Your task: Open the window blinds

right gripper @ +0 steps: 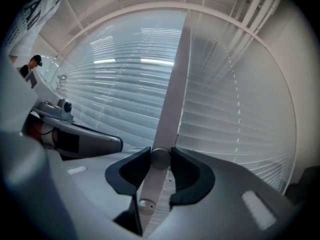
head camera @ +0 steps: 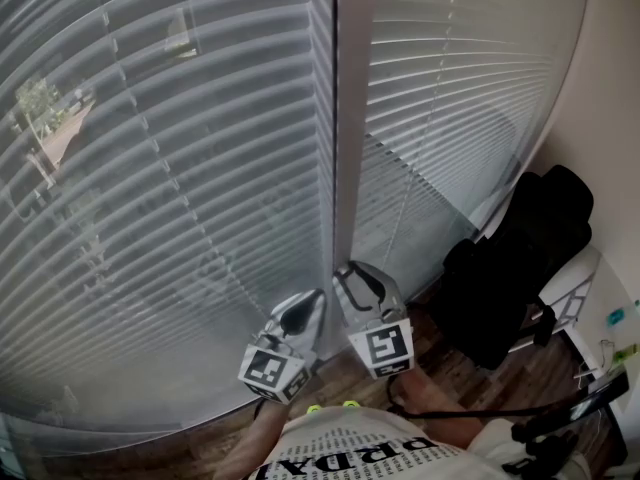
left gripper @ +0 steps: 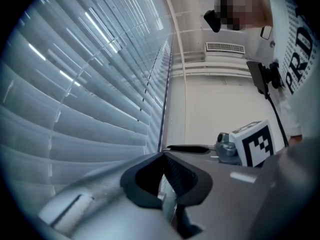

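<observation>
While pointing level, clamps grey wand (right gripper: 175, 84) in right gripper (right gripper: 160, 160), pads pressing both sides near its lower end. Holds left gripper (left gripper: 163, 156) just beside, jaws together at tips, empty. Beyond: wand running up between two panels of window blinds (right gripper: 235, 114), slats nearly shut.

White slatted blinds (head camera: 150, 218) — lowered, covering windows

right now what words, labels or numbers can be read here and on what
"PRD": big dark letters on the person's white shirt, cut off at the picture's edge.
Small print rows on the shirt, head view: too small to read.
Nothing else readable.
</observation>
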`<state>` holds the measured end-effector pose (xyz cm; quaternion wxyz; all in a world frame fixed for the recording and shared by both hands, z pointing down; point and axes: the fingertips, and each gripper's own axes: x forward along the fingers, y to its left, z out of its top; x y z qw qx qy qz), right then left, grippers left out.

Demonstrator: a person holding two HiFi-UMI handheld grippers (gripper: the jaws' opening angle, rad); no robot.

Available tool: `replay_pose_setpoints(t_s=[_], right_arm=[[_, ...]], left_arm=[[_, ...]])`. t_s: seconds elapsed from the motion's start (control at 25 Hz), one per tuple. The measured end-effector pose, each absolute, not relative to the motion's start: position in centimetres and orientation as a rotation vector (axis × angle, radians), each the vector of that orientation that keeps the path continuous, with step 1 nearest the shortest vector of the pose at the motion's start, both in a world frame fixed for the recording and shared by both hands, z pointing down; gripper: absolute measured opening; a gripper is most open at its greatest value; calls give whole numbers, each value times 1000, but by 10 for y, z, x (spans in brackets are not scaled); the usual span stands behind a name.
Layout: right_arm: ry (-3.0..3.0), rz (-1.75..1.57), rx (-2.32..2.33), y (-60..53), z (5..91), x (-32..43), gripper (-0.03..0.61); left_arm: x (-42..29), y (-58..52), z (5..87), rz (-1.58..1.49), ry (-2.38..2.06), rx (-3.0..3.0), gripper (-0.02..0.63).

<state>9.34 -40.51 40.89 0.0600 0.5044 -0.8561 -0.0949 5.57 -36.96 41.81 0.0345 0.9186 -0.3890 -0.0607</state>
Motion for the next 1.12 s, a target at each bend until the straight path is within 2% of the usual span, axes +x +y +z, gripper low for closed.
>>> replay_pose_setpoints(t_s=[0.4, 0.64, 0.92, 1.12], right_arm=[[-2713, 23, 1609, -409, 411, 100, 133], [-2828, 405, 1675, -410, 419, 103, 133], [-2807, 343, 1674, -411, 419, 103, 133], [-2673, 102, 1637, -410, 419, 101, 135]], left_arm=[[47, -367, 414, -201, -1198, 2827, -8], [44, -367, 415, -182, -1212, 2808, -8], [45, -367, 416, -178, -1200, 2814, -8], [45, -367, 414, -209, -1198, 2835, -8]])
